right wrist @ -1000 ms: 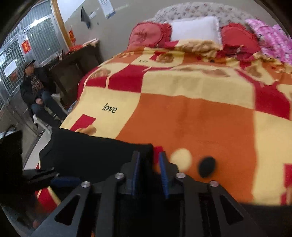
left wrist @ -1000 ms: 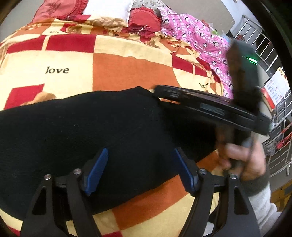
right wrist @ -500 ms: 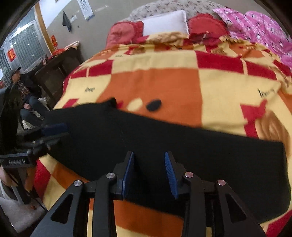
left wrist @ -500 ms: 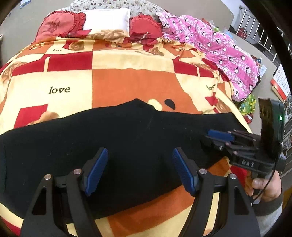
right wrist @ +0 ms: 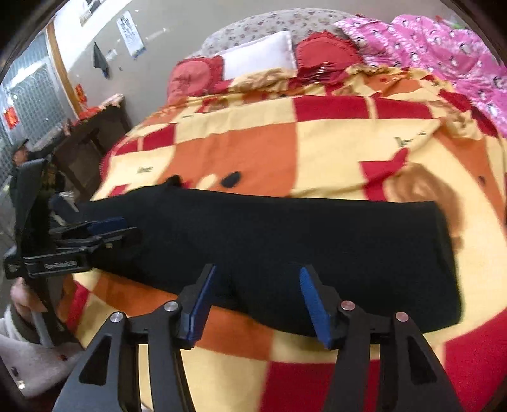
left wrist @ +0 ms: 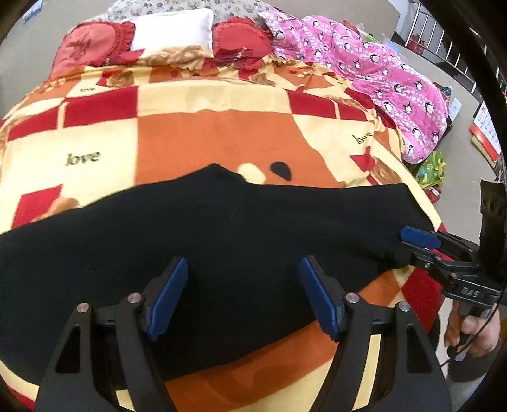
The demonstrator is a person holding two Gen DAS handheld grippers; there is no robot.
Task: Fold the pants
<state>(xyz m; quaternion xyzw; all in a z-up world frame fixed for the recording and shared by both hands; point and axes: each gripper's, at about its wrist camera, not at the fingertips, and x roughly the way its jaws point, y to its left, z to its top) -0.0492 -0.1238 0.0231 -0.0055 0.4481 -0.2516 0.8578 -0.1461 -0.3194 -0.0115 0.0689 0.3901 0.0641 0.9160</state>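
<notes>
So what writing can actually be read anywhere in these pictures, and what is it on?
"love" on a cream square of the checked blanket.
"love" again, tilted, near the blanket's right edge.
"love", small, on a cream square near the red pillow.
"DAS" on the body of the right gripper.
Wall papers and red signs: too blurred to read.

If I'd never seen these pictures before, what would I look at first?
Probably the long black pants stretched flat across the near part of the bed, dark against the bright orange, red and yellow blanket with "love" written on it. Next, the two grippers with blue pads: the left gripper open over the pants, the right gripper opening above their near edge. At the bed's far end sit red cushions and a pink blanket.
</notes>
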